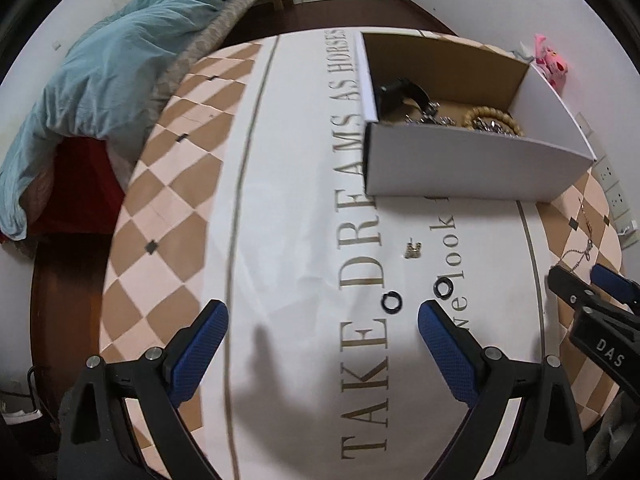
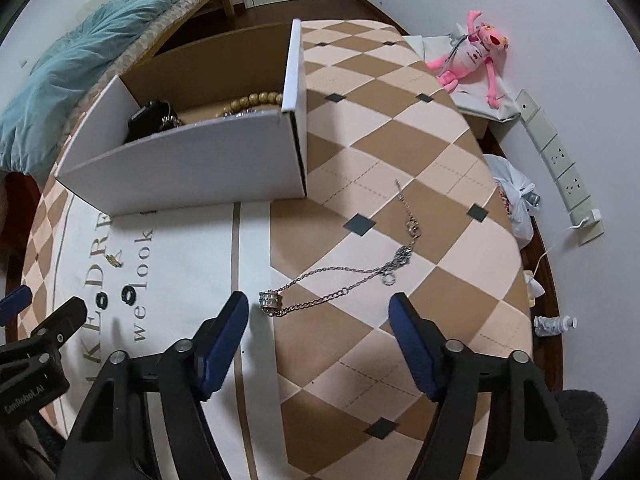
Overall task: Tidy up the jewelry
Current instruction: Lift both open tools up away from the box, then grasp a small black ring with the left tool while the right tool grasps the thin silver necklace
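An open white cardboard box (image 1: 460,168) (image 2: 188,168) stands on the table and holds a wooden bead bracelet (image 1: 494,117), a black item (image 1: 396,90) and silvery pieces. Two black rings (image 1: 391,302) (image 1: 443,287) and a small gold charm (image 1: 413,250) lie on the white cloth just ahead of my open, empty left gripper (image 1: 322,320). A silver chain necklace (image 2: 344,276) with a ring pendant (image 2: 269,300) lies on the checkered cloth just ahead of my open, empty right gripper (image 2: 320,312). The two black rings also show in the right wrist view (image 2: 128,294).
The round table (image 2: 400,140) has a brown and pink checkered cloth with a lettered white centre. A bed with a blue quilt (image 1: 100,60) is at the left. A pink plush toy (image 2: 472,52), a power strip (image 2: 560,168) and a plastic bag (image 2: 516,196) lie beyond the right edge.
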`<state>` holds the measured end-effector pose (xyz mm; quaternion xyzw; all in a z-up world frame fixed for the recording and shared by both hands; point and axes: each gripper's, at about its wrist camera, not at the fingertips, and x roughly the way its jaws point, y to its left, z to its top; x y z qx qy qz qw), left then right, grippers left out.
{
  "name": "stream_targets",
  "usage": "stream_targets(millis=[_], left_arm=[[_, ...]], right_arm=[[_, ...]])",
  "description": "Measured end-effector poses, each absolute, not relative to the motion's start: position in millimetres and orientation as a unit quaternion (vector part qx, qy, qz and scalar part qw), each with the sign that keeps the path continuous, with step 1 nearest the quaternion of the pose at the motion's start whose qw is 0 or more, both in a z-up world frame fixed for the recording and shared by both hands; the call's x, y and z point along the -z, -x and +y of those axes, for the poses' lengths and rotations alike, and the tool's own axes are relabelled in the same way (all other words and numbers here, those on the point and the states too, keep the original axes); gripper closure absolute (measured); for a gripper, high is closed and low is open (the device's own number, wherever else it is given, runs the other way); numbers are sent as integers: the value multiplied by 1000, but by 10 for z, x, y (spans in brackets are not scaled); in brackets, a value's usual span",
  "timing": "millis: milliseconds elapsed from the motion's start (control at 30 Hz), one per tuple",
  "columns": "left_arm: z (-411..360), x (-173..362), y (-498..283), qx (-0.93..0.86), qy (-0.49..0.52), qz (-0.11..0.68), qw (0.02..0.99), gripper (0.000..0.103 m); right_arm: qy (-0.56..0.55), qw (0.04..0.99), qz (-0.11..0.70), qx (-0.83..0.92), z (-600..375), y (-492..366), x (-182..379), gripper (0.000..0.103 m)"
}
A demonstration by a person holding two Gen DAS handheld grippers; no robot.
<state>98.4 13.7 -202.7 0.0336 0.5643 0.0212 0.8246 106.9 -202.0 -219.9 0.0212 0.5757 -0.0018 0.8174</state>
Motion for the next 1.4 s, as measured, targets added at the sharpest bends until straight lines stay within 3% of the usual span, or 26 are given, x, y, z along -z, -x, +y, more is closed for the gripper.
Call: stream_targets(millis=[133,167,233,367,467,600,700,1033,1400], left_arm=[[56,2104,-995,-5,-36,568,822,21],[44,2121,-997,-2,-36,570,821,23],[22,2158,-1000,4,-33,574,818,40],[5,2170,-991,13,-27,572,820,50],[-23,2147,-979,21,-21,570,821,66],[-56,2141,-985,27,-26,568,822,79],[-81,2139,-974,35,-25,567,822,89],[-91,2098,-922,42,-25,563,825,94],[-109,1657,-810,57,-13,525,849,94]], right_arm=[[-5,824,566,4,-1983,-1072,2195,42],[-2,825,565,5,-1983,-1080,2189,47],[-2,828,561,6,-1983,-1084,2181,55],[-2,830,558,9,-1974,-1074,2151,74],[-3,831,557,11,-1985,-1071,2141,84],[-5,831,556,13,-2015,-1080,2143,92],[-9,831,556,11,-2034,-1080,2145,93],[-43,833,551,-4,-2093,-1008,2043,93],[-66,860,504,-39,-2094,-953,1383,93]])
